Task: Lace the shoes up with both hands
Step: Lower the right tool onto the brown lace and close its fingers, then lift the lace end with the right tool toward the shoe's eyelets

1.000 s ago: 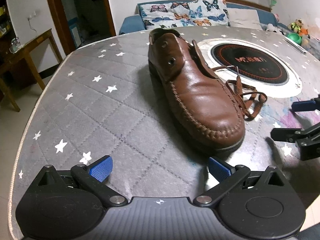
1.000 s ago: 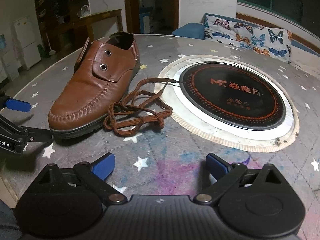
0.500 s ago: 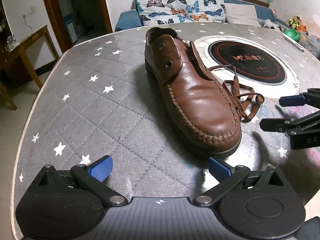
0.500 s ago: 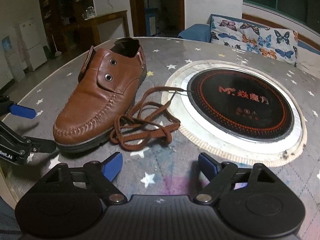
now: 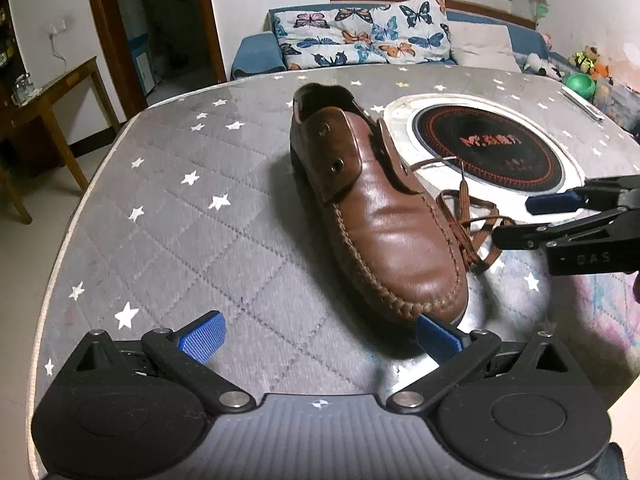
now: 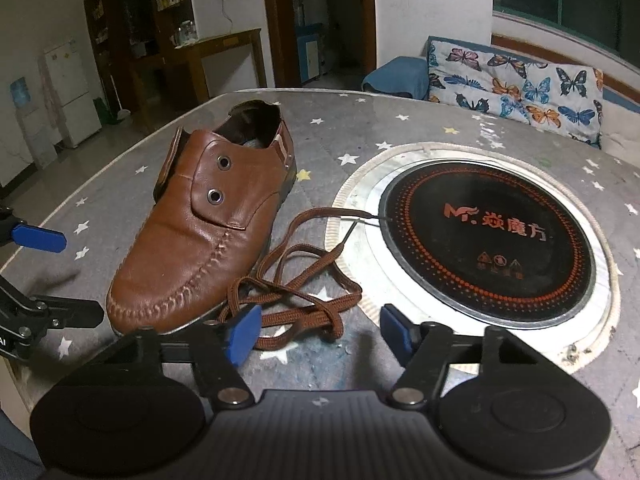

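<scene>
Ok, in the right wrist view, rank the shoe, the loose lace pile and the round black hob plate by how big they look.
Largest to smallest as they look in the right wrist view:
1. Round black hob plate, though the shoe runs it close.
2. Brown shoe.
3. Loose lace pile, clearly smallest.
The lace lies nearest the camera, so its true size ranks no higher.

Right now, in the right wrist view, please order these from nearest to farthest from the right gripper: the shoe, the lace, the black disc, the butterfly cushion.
From the right gripper:
1. Lace: a loose pile just ahead, between the fingers.
2. Shoe: ahead to the left, toe toward the gripper.
3. Black disc: ahead to the right; its near edge is about as close as the shoe's toe, too close to call.
4. Butterfly cushion: far right, beyond the table.
</scene>
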